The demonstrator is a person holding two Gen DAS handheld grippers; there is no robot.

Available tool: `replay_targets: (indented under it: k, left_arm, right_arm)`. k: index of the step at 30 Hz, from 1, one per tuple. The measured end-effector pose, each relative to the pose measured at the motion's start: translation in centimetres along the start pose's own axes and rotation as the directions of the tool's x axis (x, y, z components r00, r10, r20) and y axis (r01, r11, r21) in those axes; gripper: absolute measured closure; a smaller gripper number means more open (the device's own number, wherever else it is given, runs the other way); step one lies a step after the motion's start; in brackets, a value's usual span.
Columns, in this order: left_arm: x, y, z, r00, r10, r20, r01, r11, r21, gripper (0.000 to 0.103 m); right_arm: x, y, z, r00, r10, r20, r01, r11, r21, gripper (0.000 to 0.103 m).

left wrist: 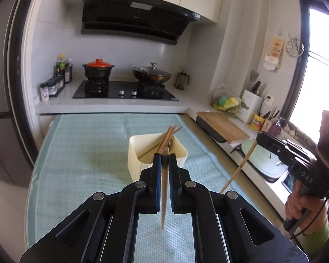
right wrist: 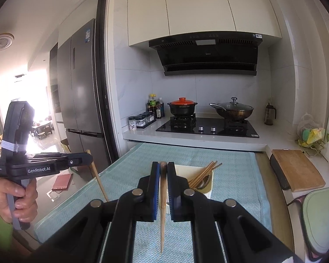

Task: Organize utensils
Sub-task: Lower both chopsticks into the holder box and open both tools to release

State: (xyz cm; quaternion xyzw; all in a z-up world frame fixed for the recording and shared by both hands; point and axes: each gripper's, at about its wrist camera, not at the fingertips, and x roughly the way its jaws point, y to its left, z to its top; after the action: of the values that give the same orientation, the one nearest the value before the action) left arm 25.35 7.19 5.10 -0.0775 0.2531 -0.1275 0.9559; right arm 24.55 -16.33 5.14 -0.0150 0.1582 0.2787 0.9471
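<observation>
step: carrying chopsticks | left claw [left wrist: 165,162] clenched on chopstick [left wrist: 163,197] | right claw [right wrist: 163,171] clenched on another chopstick [right wrist: 163,208] | box [left wrist: 142,153] far-centre on bench [left wrist: 76,153], holding chopsticks | next: lower both in, judged

Home kitchen: gas hob [left wrist: 125,89], range hood [left wrist: 131,17], fridge [right wrist: 81,87].

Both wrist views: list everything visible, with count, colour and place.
chopstick: two held, light wood, one per gripper
container: one, cream, on the mat, holds brown chopsticks and a spoon
mat: one, pale teal, covering the table
clay pot: one, black with orange lid, left burner
wok: one, dark, glass lid, right burner
cutting board: one, wood, right counter
left gripper: black, shut on a chopstick
right gripper: black, shut on a chopstick
</observation>
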Motion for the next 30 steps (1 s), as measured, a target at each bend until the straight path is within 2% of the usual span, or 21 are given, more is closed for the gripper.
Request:
replay_targets:
  k: [4, 8, 13, 17, 20, 25, 30]
  left_arm:
    - [0.7, 0.1, 2.2, 1.0, 0.003, 0.016, -0.004, 1.0, 0.008, 0.099]
    - [1.6, 0.2, 5.3, 0.999, -0.008, 0.034, 0.008, 1.0, 0.0, 0.099]
    - [3.8, -0.2, 9.1, 0.996, 0.032, 0.084, -0.034, 0.999, 0.021, 0.099]
    - [7.0, 0.2, 10.8, 0.997, 0.034, 0.073, -0.035, 0.999, 0.003, 0.099]
    - [9.8, 0.4, 11.1, 0.998, 0.048, 0.043, -0.048, 0.999, 0.0, 0.099]
    - [14.0, 1.4, 9.8, 0.997, 0.05, -0.06, -0.05, 0.999, -0.008, 0.099]
    - [17.8, 2.7, 8.1, 0.985, 0.071, -0.156, -0.074, 0.997, -0.014, 0.099]
  right_arm:
    - [0.9, -0.5, 1.6, 1.0, -0.019, 0.011, 0.019, 1.0, -0.013, 0.096]
    - [1.9, -1.1, 4.6, 0.999, -0.029, 0.038, 0.03, 0.999, -0.026, 0.096]
    - [3.3, -1.4, 8.5, 0.995, -0.035, 0.095, 0.039, 0.998, -0.049, 0.096]
    - [5.8, -2.0, 10.4, 0.994, -0.042, 0.105, 0.049, 0.997, -0.062, 0.096]
    - [8.5, -2.4, 10.6, 0.994, -0.05, 0.099, 0.058, 0.996, -0.074, 0.096]
    - [14.2, -4.8, 8.8, 1.0, -0.027, -0.013, 0.027, 1.0, -0.002, 0.096]
    - [20.1, -7.1, 5.3, 0.989, 0.003, -0.151, 0.009, 0.997, 0.083, 0.096]
